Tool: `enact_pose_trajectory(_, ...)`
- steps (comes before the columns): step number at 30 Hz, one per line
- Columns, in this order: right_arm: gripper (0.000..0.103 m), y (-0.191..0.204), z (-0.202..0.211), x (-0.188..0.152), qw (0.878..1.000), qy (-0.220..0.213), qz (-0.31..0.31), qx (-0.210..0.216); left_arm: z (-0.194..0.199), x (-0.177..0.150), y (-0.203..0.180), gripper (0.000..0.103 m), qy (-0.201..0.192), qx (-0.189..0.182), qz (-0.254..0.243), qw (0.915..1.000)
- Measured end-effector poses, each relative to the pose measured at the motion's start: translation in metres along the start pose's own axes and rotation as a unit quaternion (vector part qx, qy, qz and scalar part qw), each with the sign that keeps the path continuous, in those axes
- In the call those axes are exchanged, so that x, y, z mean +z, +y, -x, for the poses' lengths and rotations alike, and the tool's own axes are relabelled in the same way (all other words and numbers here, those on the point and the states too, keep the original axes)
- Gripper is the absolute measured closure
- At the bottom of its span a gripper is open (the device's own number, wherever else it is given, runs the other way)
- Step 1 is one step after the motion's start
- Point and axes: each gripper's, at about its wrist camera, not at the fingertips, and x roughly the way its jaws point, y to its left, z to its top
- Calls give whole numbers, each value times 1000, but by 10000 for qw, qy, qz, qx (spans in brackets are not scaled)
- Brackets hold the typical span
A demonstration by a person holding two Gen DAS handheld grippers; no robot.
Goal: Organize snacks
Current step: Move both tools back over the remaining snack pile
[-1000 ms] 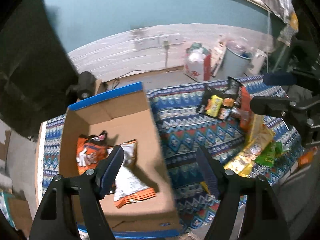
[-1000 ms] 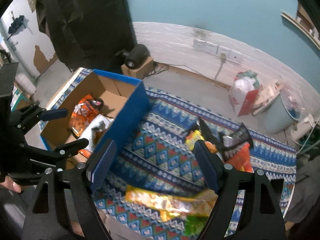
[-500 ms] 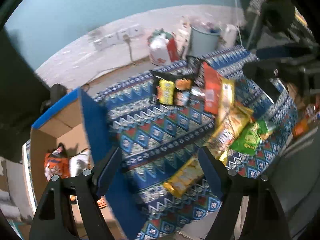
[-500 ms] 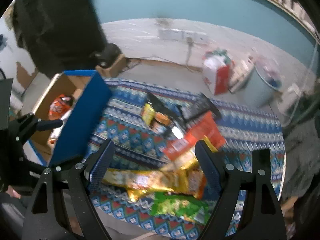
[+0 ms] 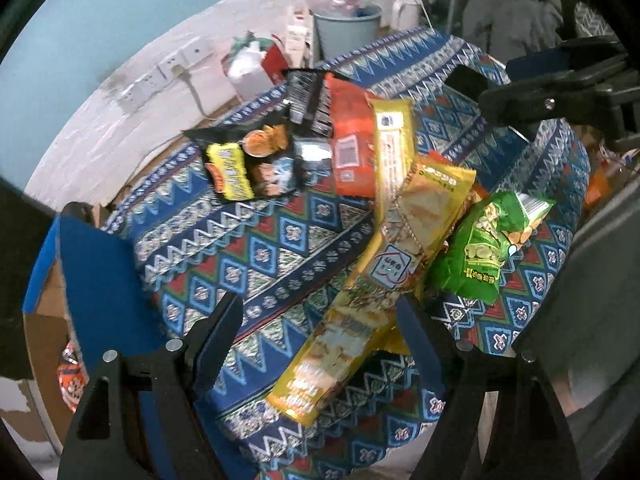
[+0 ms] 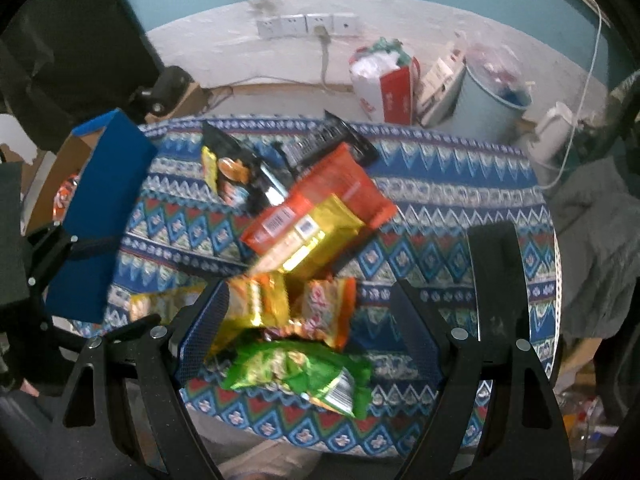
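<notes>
Snack packets lie piled on a table with a blue patterned cloth (image 5: 256, 256). My left gripper (image 5: 316, 320) is open and points down over a long yellow packet (image 5: 332, 344), which runs between its fingers without touching the pads. Beside it are a green packet (image 5: 488, 248), an orange packet (image 5: 352, 136) and a black packet (image 5: 252, 164). My right gripper (image 6: 310, 304) is open above small yellow packets (image 6: 256, 304) and the green packet (image 6: 296, 372). The orange packet (image 6: 332, 188) and a gold packet (image 6: 316, 240) lie just beyond. The right gripper (image 5: 552, 84) also shows at the left wrist view's upper right.
A cardboard box with a blue flap (image 5: 100, 280) (image 6: 100, 216) stands at the table's left end, with an orange packet (image 5: 72, 376) inside. Behind the table on the floor are a red-and-white bag (image 6: 384, 80), a pale bin (image 6: 492, 100) and a white kettle (image 6: 556, 128). A black bar (image 6: 496, 280) rises at right.
Both grippers have swung away from the cardboard box to the snack pile on the right and come down closer to the packets. Both stay open and hold nothing.
</notes>
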Motion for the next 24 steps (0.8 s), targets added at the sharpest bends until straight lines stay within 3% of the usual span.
enact_pose_trajectory(7,21,-21,-16,-6,9996,185,-210,-2,-25,5,-4,16,247,-389,11,9989)
enact_pose_trajectory(15,21,-32,-35,-10,9986,425,-299,74,-49,6,-11,17,500,-508,-131,9974)
enact_pose_trajectory(18,21,-32,-40,-15,9982,534,-225,165,-53,7,-11,33,505,-793,-68,9955)
enact_pose_trajectory(20,21,-30,-45,-19,9976,641,-136,240,-54,9,-9,49,509,-1086,93,9927)
enact_pose_trajectory(24,21,-27,-58,-27,9953,862,-14,433,-51,10,-9,60,484,-1107,125,9926)
